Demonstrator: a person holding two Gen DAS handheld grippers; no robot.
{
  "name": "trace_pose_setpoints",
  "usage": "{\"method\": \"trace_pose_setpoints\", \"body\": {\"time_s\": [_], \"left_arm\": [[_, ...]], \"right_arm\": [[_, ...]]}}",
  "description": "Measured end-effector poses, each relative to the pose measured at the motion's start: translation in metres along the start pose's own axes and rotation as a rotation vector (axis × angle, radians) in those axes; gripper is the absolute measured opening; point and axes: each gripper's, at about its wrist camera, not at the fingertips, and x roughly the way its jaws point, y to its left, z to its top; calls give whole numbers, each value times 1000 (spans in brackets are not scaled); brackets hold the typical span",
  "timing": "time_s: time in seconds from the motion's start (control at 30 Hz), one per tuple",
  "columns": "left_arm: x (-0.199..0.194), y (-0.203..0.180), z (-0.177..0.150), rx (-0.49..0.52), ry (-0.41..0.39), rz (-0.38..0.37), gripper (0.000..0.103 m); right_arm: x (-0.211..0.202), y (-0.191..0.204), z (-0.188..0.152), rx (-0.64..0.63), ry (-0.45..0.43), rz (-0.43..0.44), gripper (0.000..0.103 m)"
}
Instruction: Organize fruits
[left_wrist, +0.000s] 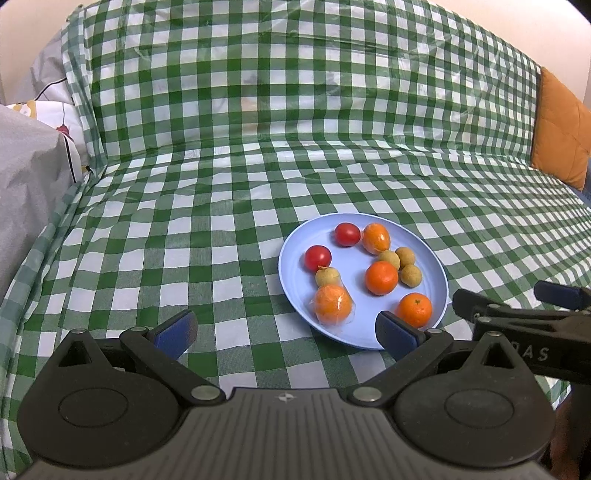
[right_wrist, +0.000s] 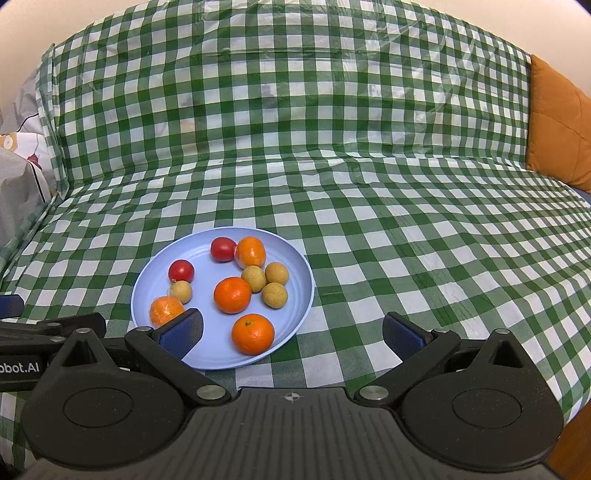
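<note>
A light blue plate (left_wrist: 295, 254) (right_wrist: 295, 266) lies on the green checked cloth and holds all the fruit. On it are two red tomatoes (left_wrist: 347, 234) (right_wrist: 223, 249), several oranges (left_wrist: 381, 277) (right_wrist: 232, 295), two of them in clear wrap (left_wrist: 332, 304) (right_wrist: 250, 252), and several small tan longans (left_wrist: 411, 275) (right_wrist: 275, 294). My left gripper (left_wrist: 286, 332) is open, low in front of the plate's near left edge. My right gripper (right_wrist: 293, 334) is open too, its left finger over the plate's near rim. Each gripper shows at the edge of the other's view.
The checked cloth (left_wrist: 258, 166) covers a seat and its upright back. An orange cushion (left_wrist: 561, 133) (right_wrist: 557, 122) stands at the far right. Grey and patterned bedding (left_wrist: 33, 162) is piled at the left.
</note>
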Motion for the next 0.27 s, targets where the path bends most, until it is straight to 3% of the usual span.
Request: {"method": "trace_pose_setpoints", "body": {"time_s": [0.27], "left_arm": [[2,1,2,25,-8,-6,103]], "right_arm": [[4,-10,1,45,7,16,102]]}}
